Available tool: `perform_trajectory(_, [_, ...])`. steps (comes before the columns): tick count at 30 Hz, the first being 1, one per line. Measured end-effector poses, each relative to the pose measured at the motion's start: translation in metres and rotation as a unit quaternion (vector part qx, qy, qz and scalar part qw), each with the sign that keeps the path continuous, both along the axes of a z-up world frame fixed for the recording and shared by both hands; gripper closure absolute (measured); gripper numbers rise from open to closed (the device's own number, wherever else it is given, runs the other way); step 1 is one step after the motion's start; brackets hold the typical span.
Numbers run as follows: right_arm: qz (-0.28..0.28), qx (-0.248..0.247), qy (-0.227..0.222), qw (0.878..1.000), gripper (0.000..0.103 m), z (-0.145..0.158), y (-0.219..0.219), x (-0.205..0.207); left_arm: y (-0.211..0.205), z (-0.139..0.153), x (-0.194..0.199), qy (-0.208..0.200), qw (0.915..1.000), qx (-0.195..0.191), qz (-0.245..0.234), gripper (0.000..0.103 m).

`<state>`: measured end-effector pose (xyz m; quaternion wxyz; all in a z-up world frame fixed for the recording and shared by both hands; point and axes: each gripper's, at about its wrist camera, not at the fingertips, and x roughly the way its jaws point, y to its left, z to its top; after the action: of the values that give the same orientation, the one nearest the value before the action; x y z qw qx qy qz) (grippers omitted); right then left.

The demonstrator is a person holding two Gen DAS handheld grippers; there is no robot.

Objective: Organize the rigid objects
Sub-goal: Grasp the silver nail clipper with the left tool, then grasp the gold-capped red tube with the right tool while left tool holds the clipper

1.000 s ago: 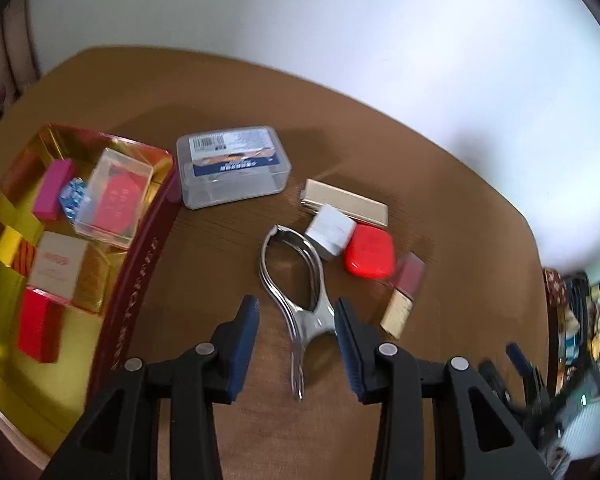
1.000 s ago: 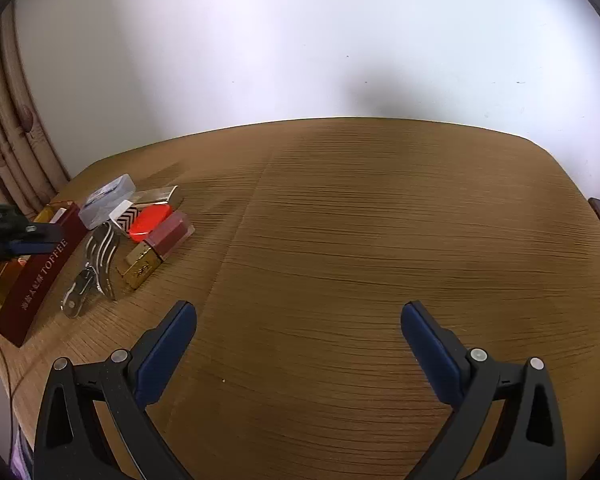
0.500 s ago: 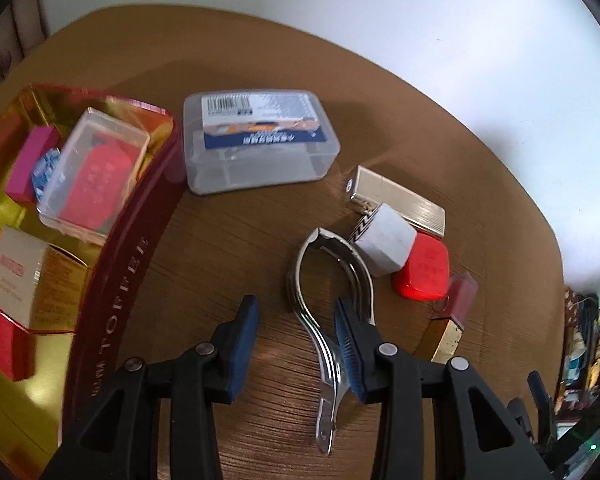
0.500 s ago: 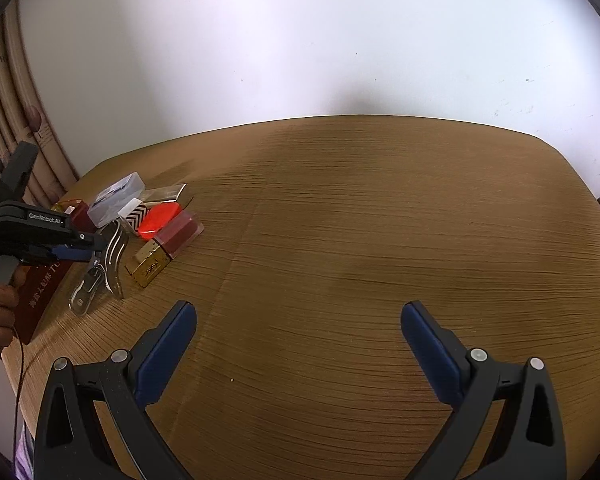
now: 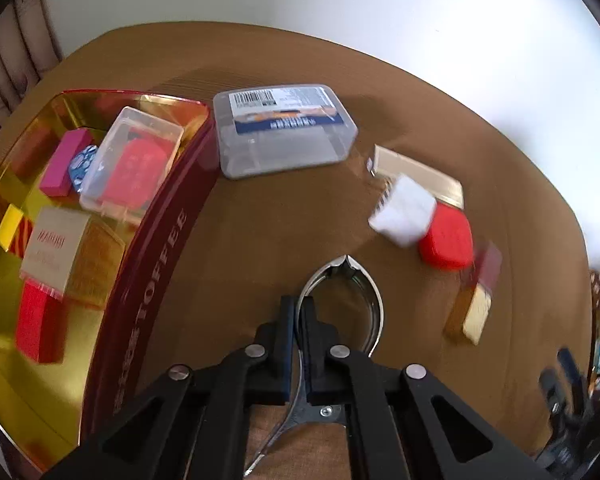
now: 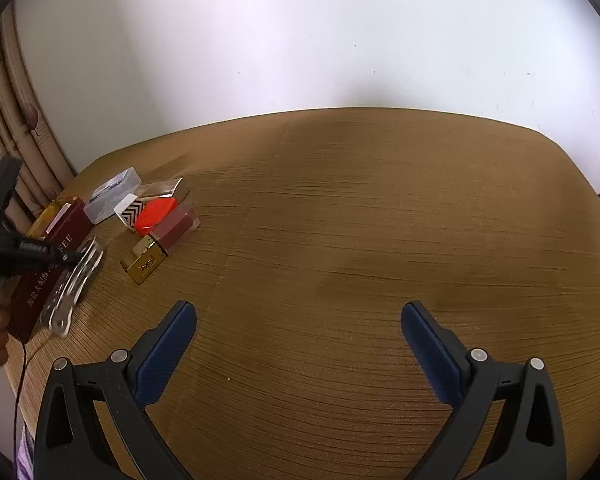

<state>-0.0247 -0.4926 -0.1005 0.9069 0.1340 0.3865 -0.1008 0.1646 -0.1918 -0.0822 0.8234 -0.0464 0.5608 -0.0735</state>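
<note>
The metal nippers (image 5: 340,292) are stiff, smooth steel, likely slippery and fairly light, so one arm near the pivot looks the safest place to pinch. They lie on the wooden table (image 5: 260,236) just beside the toffee tin (image 5: 156,264), beak pointing away. The left gripper (image 5: 298,320) has just been closing and now clamps one nipper arm between its pads. The right gripper (image 6: 298,336) hangs wide open, well apart, holding nothing

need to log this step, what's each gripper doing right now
left gripper: just closed, shut on one handle of the silver metal nail nippers beside the red toffee tin.
right gripper: open, holding nothing, above bare wooden table.
</note>
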Motion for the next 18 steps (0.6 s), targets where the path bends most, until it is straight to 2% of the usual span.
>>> perform_trajectory(6, [0.011, 0.012, 0.008, 1.000, 0.001, 0.002, 0.004, 0.006, 0.004, 0.003, -0.038, -0.017, 0.9996, -0.011, -0.020, 0.100])
perform_trajectory(9, [0.029, 0.050, 0.002, 0.998, 0.001, 0.008, 0.018, 0.017, 0.006, 0.004, -0.048, -0.024, 0.9993, -0.013, -0.024, 0.100])
perform_trajectory(13, [0.043, 0.099, 0.017, 0.994, 0.001, 0.007, 0.044, 0.050, 0.006, 0.006, -0.060, -0.028, 0.9992, -0.018, -0.024, 0.100])
perform_trajectory(15, [0.043, 0.103, 0.024, 0.993, 0.001, 0.008, 0.058, 0.066, 0.014, 0.007, -0.068, -0.027, 0.9991, -0.023, -0.023, 0.100])
perform_trajectory(18, [0.027, 0.072, 0.042, 0.996, 0.002, 0.007, 0.077, 0.089, 0.018, 0.004, -0.061, -0.019, 0.9990, -0.035, -0.019, 0.100])
